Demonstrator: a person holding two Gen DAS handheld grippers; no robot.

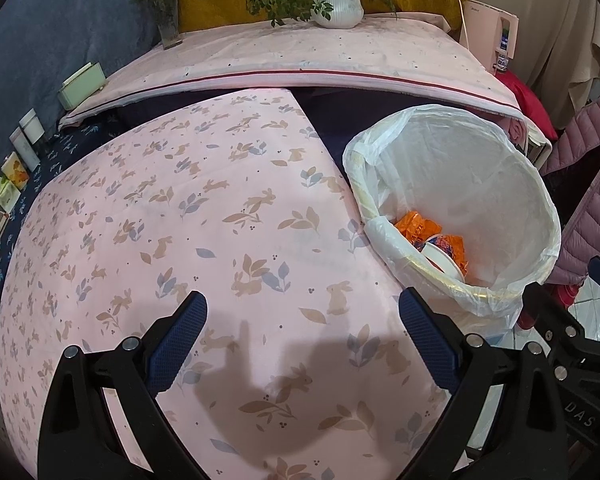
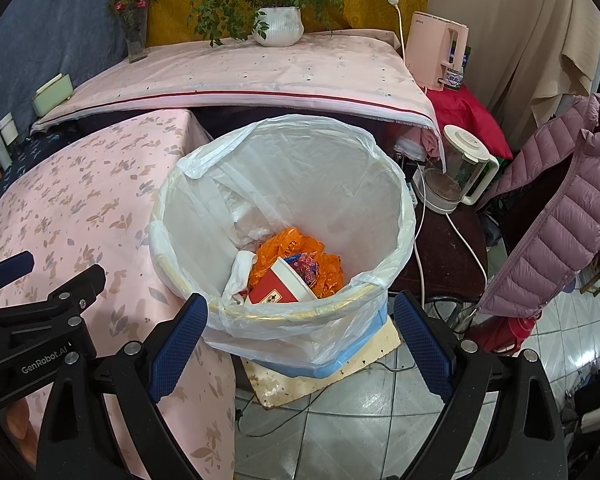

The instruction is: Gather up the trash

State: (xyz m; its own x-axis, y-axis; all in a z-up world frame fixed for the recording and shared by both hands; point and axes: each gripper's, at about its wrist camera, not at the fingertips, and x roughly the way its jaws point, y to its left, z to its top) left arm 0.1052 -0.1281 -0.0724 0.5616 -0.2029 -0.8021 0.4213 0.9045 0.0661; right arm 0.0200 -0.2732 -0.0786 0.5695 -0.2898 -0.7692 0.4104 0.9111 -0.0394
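Note:
A bin lined with a white plastic bag [image 2: 384,184] [image 1: 536,184] stands on the floor beside the table with the pink rabbit-print cloth [image 1: 204,208] [image 2: 80,208]. Inside lie an orange wrapper [image 2: 296,246] [image 1: 412,224], a red and white paper cup [image 2: 282,284] [image 1: 440,254] and a white crumpled tissue [image 2: 240,276]. My right gripper [image 2: 300,344] hangs open just above the bin's near rim, nothing between its fingers. My left gripper [image 1: 302,340] is open over the bare cloth, left of the bin. The left gripper's body [image 2: 36,320] shows at the left of the right wrist view.
A higher table with a pink cloth [image 2: 236,72] carries a potted plant [image 2: 278,26] and a flower vase [image 2: 136,40]. A glass kettle [image 2: 456,172], a pink appliance [image 2: 436,52], cables and a pink padded jacket [image 2: 560,208] crowd the right. Small boxes [image 1: 24,148] line the left wall.

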